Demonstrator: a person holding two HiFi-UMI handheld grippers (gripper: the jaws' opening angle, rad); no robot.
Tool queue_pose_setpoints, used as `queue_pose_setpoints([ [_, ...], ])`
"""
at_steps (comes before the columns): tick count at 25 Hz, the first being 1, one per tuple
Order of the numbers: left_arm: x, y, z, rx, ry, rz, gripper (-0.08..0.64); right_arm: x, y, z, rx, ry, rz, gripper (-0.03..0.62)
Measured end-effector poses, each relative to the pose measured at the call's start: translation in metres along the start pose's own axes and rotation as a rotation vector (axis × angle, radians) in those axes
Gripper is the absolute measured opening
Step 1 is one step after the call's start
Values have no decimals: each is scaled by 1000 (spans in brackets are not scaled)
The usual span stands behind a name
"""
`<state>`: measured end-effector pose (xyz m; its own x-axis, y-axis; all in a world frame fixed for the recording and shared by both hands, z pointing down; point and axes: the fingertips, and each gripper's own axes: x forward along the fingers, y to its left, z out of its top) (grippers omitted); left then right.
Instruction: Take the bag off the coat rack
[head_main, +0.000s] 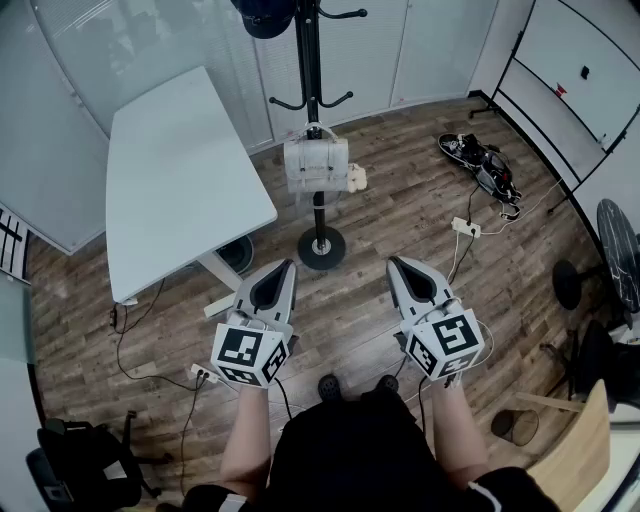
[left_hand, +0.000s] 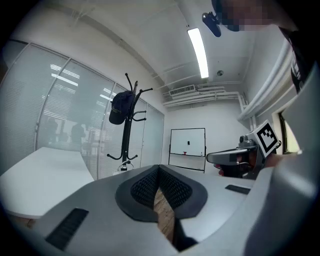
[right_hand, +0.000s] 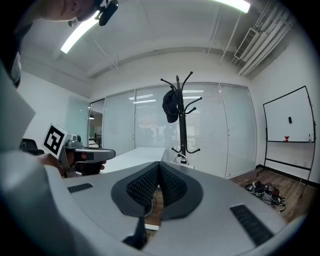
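Note:
A white handbag hangs by its handle from a low hook of the black coat rack, with a small pale charm at its right side. The rack also shows in the left gripper view and the right gripper view, a dark cap on its upper hooks. My left gripper and right gripper are held side by side above the wooden floor, well short of the rack's round base. Both point toward the rack with jaws shut and nothing between them.
A white table stands left of the rack. Glass partition walls run behind it. A whiteboard stands at the right, with a pile of cables and gear and a power strip on the floor. Chairs sit at the right edge.

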<state>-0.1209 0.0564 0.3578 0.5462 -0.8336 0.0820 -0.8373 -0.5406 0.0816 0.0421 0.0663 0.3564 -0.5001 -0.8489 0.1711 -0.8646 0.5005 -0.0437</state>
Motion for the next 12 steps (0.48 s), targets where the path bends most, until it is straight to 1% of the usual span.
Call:
queue_pose_setpoints([
  [12,-3,-3,-2,-2,5,0,15,-6,4,5,-17,-13,5,29],
])
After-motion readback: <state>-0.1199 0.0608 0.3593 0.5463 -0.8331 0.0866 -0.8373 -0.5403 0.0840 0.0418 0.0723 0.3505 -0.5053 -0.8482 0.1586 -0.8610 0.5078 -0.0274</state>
